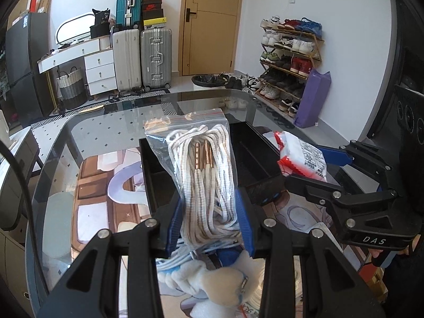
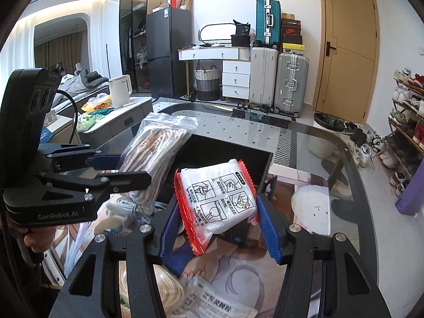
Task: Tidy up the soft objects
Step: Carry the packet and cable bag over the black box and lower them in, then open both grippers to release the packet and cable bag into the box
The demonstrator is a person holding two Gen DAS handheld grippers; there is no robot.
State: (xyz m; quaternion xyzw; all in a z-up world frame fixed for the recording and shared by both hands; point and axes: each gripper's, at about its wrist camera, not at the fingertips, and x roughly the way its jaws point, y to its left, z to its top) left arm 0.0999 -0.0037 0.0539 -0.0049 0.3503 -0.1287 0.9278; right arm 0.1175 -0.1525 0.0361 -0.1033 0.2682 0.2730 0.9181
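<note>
Clear plastic: the zip bag of white cord [image 1: 209,177] is slick and floppy, light-ish, and the cord shifts inside.
Left gripper [image 1: 212,220]: jaws clenched on the bag's lower half, holding it up over the black tray [image 1: 254,156].
Best hold: around the fat middle of the coil, not the loose top flap.
Right gripper [image 2: 217,225]: jaws grasping the red-edged sachet [image 2: 216,204], thin, crinkly, very light, probably slippery.
Where: both hang above the tray on the glass bench [image 2: 304,137].
Still loose: a plush toy [image 1: 212,278] below.
</note>
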